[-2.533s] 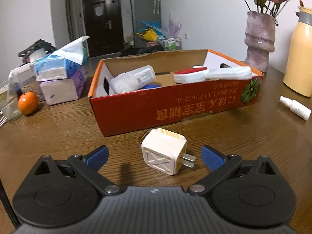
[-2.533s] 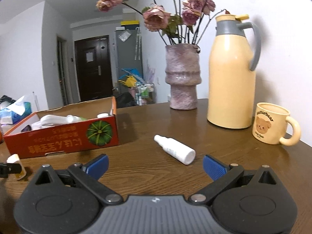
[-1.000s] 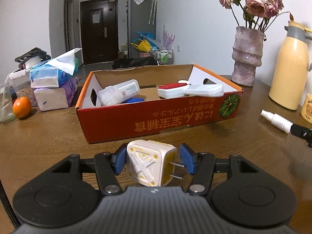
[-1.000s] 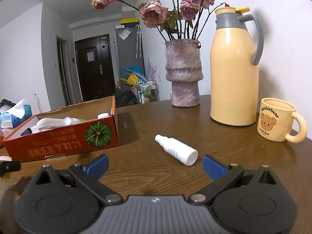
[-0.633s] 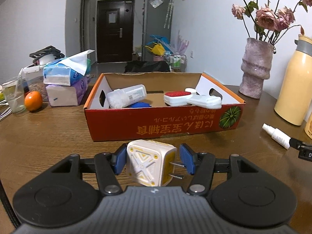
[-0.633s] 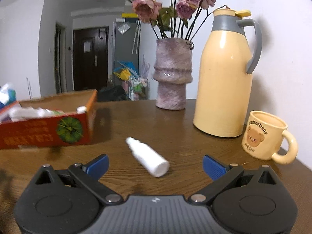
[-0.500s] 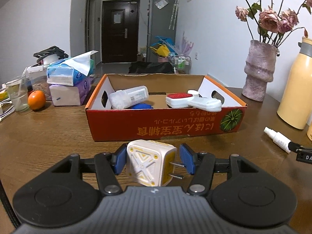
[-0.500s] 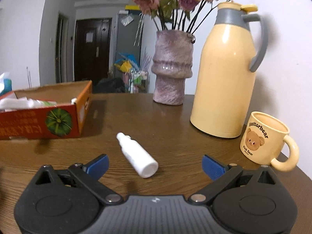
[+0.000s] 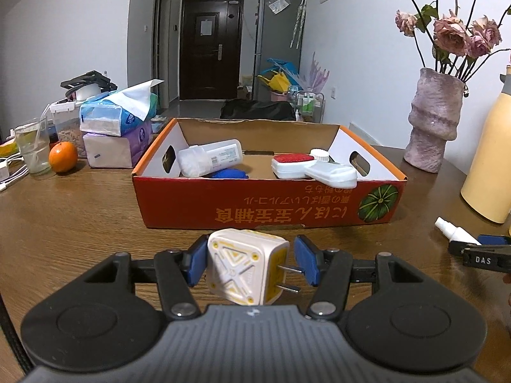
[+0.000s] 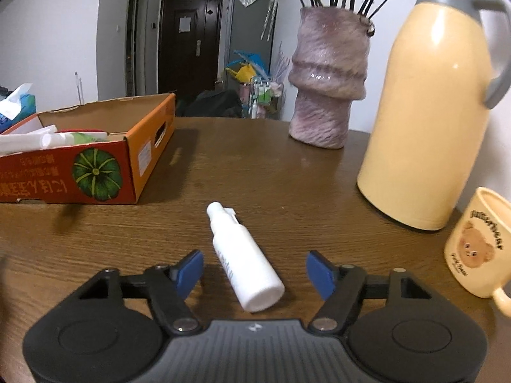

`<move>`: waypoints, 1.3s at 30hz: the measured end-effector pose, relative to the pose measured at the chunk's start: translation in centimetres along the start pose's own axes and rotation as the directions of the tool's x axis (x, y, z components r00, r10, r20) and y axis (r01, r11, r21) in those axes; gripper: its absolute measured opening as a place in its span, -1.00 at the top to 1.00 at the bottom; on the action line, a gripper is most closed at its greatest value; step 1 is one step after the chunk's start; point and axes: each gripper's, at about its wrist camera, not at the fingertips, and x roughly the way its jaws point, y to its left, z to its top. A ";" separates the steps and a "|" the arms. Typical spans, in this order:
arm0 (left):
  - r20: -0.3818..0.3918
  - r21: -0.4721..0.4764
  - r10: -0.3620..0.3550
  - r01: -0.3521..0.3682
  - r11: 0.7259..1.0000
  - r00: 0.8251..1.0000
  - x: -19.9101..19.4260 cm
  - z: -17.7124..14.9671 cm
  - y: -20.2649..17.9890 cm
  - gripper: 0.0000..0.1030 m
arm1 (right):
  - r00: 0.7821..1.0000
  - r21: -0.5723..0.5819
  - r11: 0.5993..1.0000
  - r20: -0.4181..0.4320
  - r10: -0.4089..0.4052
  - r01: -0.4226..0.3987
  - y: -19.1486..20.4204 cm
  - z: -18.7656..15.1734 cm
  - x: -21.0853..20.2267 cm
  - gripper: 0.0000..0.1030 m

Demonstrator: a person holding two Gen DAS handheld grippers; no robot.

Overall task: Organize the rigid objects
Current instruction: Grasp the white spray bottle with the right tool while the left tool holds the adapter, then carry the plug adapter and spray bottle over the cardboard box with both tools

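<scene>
My left gripper [image 9: 250, 263] is shut on a white plug adapter [image 9: 246, 266] with yellow trim, its prongs pointing right, held above the table just in front of the red cardboard box [image 9: 268, 207]. The box holds a white bottle [image 9: 209, 158] and a red-and-white brush [image 9: 314, 167]. In the right wrist view a small white spray bottle [image 10: 242, 261] lies on the table between the blue pads of my right gripper [image 10: 255, 273]. Its jaws are closing, with a gap on both sides of the bottle. The box corner [image 10: 137, 162] sits to the left.
A purple vase [image 10: 329, 79], a yellow thermos jug [image 10: 428, 111] and a bear mug [image 10: 476, 242] stand at the right. Tissue packs [image 9: 115, 124], an orange [image 9: 63, 156] and a glass [image 9: 32, 146] are left of the box on the wooden table [image 9: 80, 210].
My right gripper has come forward and down onto the spray bottle, and its jaws have narrowed around it. My left gripper keeps the adapter and has drifted slightly.
</scene>
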 end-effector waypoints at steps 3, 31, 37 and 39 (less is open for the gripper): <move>-0.002 -0.006 0.005 -0.005 1.000 1.000 0.2 0.1 0.0 -0.15 | 0.999 0.023 0.999 -0.017 0.036 -0.036 -0.3 0.4 0.8 0.00; 0.069 -0.052 -0.033 0.037 0.998 0.997 -2.2 1.6 1.2 -0.15 | 0.983 0.073 0.992 0.160 0.086 -0.099 4.2 0.0 -5.5 0.49; 0.087 -0.062 -0.035 0.041 0.997 0.996 -2.8 2.0 1.5 -0.15 | 0.972 0.085 0.987 0.205 0.120 -0.140 5.9 0.4 -7.2 0.49; 0.090 -0.065 -0.038 0.044 0.997 0.995 -2.9 2.1 1.6 -0.15 | 0.967 0.085 0.984 0.217 0.134 -0.155 6.7 0.5 -7.8 0.49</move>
